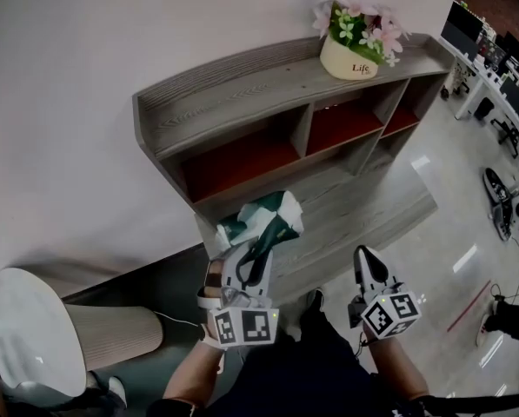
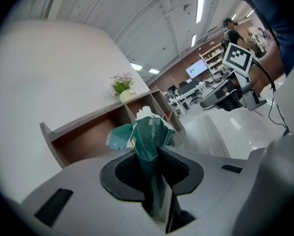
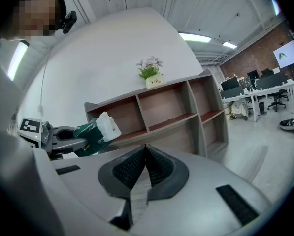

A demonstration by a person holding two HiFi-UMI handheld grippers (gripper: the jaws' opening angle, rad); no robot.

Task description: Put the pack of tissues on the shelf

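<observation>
The pack of tissues (image 1: 261, 218), green with white at its top, is pinched by its lower end in my left gripper (image 1: 256, 252), which is shut on it. It hangs in front of the grey wooden shelf (image 1: 242, 94), just before the lower ledge and below the left compartment. In the left gripper view the pack (image 2: 146, 134) stands up out of the jaws (image 2: 154, 181), with the shelf (image 2: 82, 132) behind it. My right gripper (image 1: 369, 266) is to the right, shut and empty. The right gripper view shows the closed pads (image 3: 146, 157), the pack (image 3: 95, 128) and the shelf (image 3: 176, 107).
A white pot of pink flowers (image 1: 353, 52) stands on the shelf's top right. A white round lid (image 1: 20, 328) on a beige cylinder (image 1: 111, 333) is at the lower left. Office desks and chairs (image 1: 494, 85) stand to the right across a glossy floor.
</observation>
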